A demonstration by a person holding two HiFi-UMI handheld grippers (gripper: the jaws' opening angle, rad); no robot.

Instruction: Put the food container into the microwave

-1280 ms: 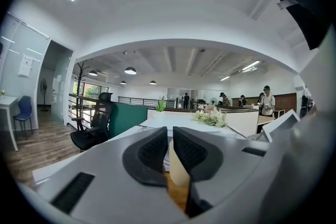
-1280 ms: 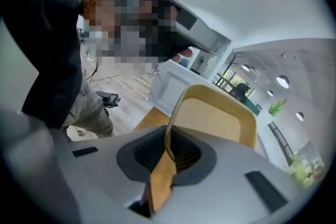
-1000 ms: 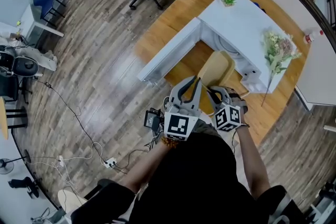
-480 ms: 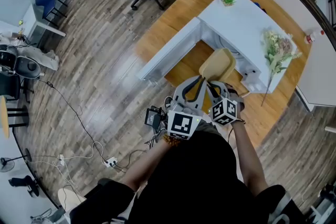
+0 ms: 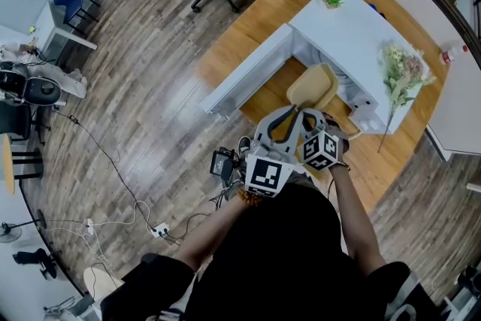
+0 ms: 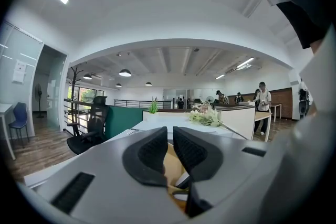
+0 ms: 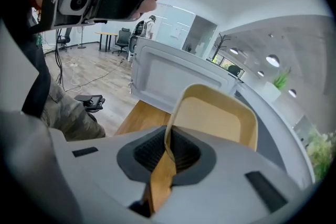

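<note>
Pushing the right gripper (image 5: 307,119) forward and slightly downward since the earlier frame, bringing the shallow tan rectangular plastic food container (image 5: 312,86) closer to the boxy white microwave (image 5: 349,34) on the wooden table (image 5: 255,26). Clenching that claw's jaws on the container's near rim, leaving the tray jutting straight ahead of the pads, its long axis seemingly running away along the claw's own line. Aiming at the microwave's opening just beyond the tray's far edge, with the swung-out white door (image 5: 244,75) lying off to the claw's left. Pitching the right hand downward, the nearer one to the opening. Holding the left gripper (image 5: 282,124) level just beside it, jaws nearly together, gripping nothing.
</note>
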